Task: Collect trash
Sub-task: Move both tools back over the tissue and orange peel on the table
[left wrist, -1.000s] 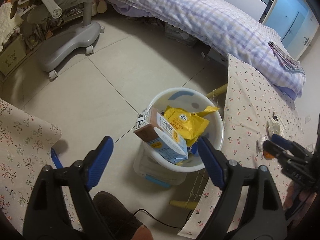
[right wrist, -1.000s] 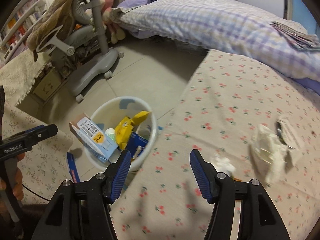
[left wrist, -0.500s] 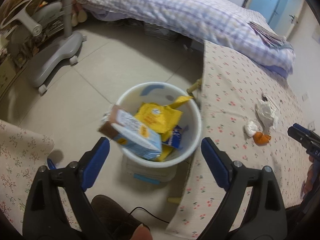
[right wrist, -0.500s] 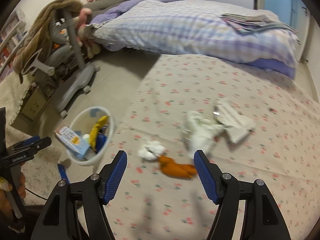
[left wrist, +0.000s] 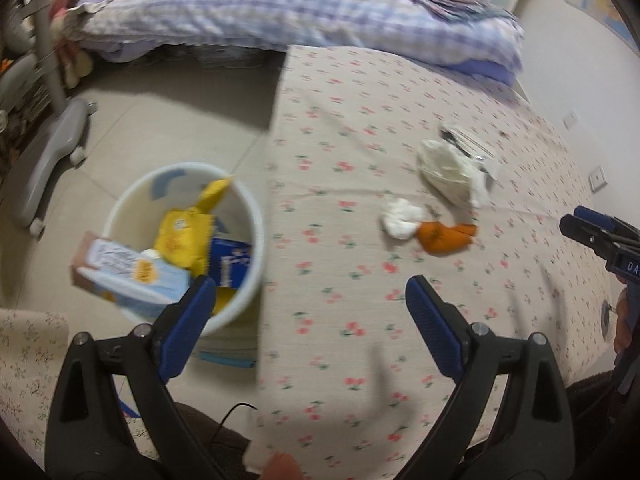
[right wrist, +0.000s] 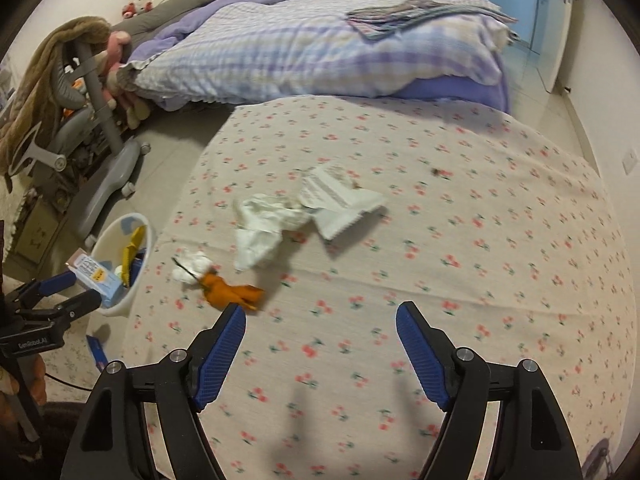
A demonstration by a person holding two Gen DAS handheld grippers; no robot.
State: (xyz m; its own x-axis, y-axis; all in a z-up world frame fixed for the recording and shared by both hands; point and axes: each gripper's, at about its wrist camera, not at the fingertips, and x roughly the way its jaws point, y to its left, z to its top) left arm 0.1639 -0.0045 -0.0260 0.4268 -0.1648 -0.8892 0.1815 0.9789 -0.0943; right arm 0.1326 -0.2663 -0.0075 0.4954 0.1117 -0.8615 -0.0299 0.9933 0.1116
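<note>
A white bin (left wrist: 259, 240) stands on the floor against the table's left edge, holding a milk carton (left wrist: 120, 276) and a yellow wrapper (left wrist: 184, 236). On the flowered tablecloth (right wrist: 460, 280) lie an orange peel (right wrist: 228, 292), a white tissue ball (right wrist: 192, 266), a crumpled white bag (right wrist: 260, 228) and a flat wrapper (right wrist: 340, 196). My left gripper (left wrist: 308, 292) hovers over the table's left edge beside the bin, its jaws opening with nothing between them. My right gripper (right wrist: 320, 316) hangs over the cloth just right of the peel, its jaws also opening and empty.
A bed with a checked quilt (right wrist: 320, 48) runs behind the table. A grey chair base (left wrist: 56, 148) stands on the tiled floor at the left. Another flowered cloth (left wrist: 24, 356) sits at the lower left, and a dark cable (left wrist: 232, 412) lies on the floor.
Both grippers have swung right, from above the bin to above the table with the trash. The jaws of both stand wider than before, most clearly the right's.
</note>
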